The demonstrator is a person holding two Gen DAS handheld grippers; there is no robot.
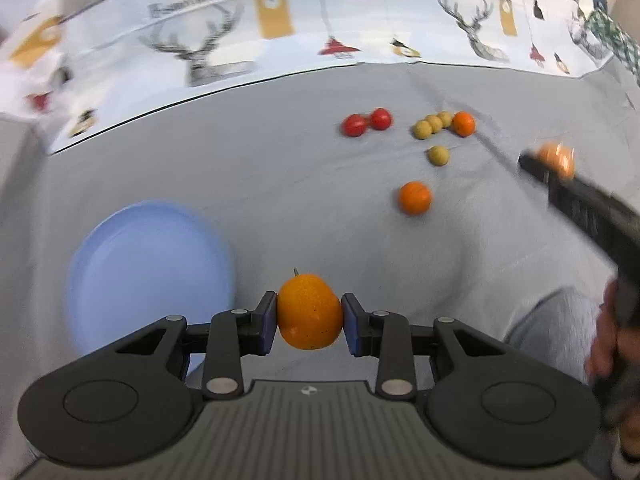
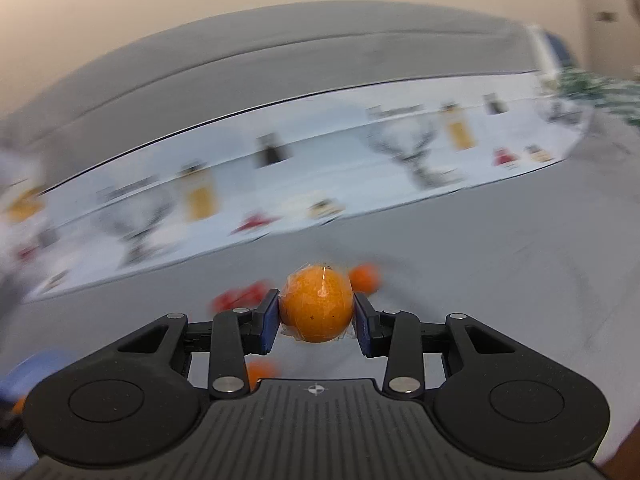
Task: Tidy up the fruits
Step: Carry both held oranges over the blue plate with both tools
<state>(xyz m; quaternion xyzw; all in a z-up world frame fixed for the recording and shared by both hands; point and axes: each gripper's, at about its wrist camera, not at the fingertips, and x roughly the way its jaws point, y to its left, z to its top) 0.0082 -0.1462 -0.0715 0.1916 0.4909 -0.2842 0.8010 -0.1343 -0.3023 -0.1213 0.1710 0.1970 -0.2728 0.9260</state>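
Both hands are loaded! The left hand-held gripper (image 1: 309, 316) is clamped across the sides of a stemmed orange (image 1: 309, 312), stem up and long axis upright, hanging just beside the blue plate (image 1: 148, 272) near the tabletop's (image 1: 280, 184) front-left, likely its destination. The right hand-held gripper (image 2: 316, 316) pinches a plastic-wrapped orange (image 2: 316, 306), lifted clear. Tomatoes (image 1: 366, 121) and loose oranges (image 1: 415, 198) wait toward the far right.

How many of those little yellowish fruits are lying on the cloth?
4: three in a touching row beside an orange, one alone nearer the camera. Others may be hidden.
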